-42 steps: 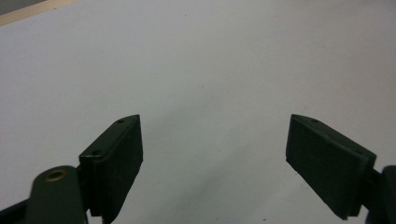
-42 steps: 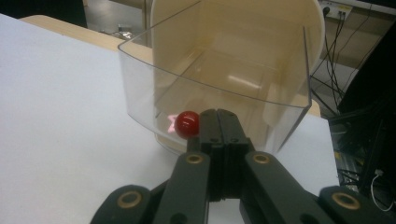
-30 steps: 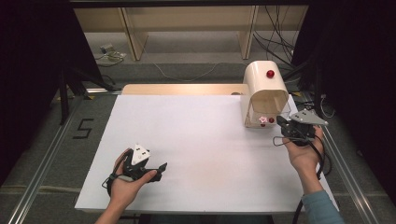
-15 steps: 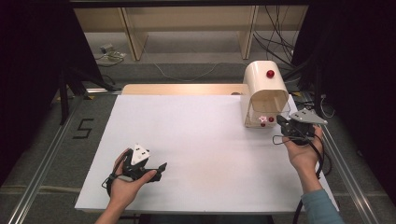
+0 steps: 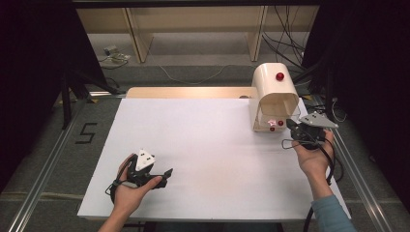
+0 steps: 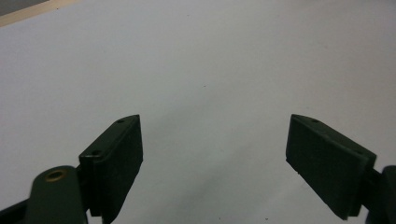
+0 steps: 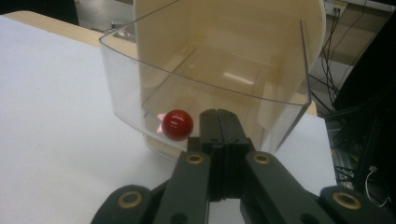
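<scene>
As I hold both tools over the white table, my work centres on the cream, arch-topped plastic bin with a clear curved drawer front, which stands at the table's far right corner.

Bin: the largest object, a rigid moulded shell, empty as far as the right gripper view shows. I judge it light enough to slide if pushed or pulled carelessly. A red knob sits on its top.

Clear drawer front: thin, glossy, transparent plastic; probably slippery and somewhat brittle, so I would not pinch its wall.

Right gripper: jaws pressed fully together with nothing between them, tips just beside the drawer's lower front.

Left gripper: near the table's front left, well apart from the bin, jaws spread wide over bare table and carrying nothing.

Small round red knob low on the drawer front: smooth, hard and shiny, just left of my closed right jaws. It is the sensible place to take hold, though its roundness may let the pads slip.
</scene>
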Demonstrator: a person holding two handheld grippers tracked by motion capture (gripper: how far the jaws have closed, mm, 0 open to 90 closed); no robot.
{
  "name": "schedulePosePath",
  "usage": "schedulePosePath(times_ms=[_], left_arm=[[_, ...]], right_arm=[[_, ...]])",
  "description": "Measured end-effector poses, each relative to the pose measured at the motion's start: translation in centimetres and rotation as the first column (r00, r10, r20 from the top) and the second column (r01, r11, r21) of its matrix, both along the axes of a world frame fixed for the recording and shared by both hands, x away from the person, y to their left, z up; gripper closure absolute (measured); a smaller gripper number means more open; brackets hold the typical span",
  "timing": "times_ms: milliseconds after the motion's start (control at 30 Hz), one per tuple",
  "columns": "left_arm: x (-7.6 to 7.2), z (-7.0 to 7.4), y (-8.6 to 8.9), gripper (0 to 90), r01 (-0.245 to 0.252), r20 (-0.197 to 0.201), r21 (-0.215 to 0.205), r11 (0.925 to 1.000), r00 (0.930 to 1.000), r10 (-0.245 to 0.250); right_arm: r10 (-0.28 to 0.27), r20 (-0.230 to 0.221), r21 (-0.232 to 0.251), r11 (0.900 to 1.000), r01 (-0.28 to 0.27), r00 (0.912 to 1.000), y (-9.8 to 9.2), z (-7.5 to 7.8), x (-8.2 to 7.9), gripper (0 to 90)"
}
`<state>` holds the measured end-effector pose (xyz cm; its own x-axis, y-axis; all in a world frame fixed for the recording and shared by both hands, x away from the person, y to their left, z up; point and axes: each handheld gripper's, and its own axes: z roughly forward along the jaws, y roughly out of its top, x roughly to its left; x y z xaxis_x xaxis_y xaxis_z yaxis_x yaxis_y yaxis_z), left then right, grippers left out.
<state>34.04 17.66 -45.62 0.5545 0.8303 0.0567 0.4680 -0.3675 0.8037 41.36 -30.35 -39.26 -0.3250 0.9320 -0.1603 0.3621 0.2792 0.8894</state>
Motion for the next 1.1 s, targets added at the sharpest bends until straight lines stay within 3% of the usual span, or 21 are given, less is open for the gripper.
schedulePosePath(times_ms=[1100], left_arm=[[-0.01, 0.0, 0.04, 18.9, -0.001, 0.0, -0.001, 1.0, 1.0, 0.001]], right_arm=[[-0.015, 0.0, 0.002, 1.0, 0.015, 0.9999, 0.07, -0.1, 0.35, 90.0]])
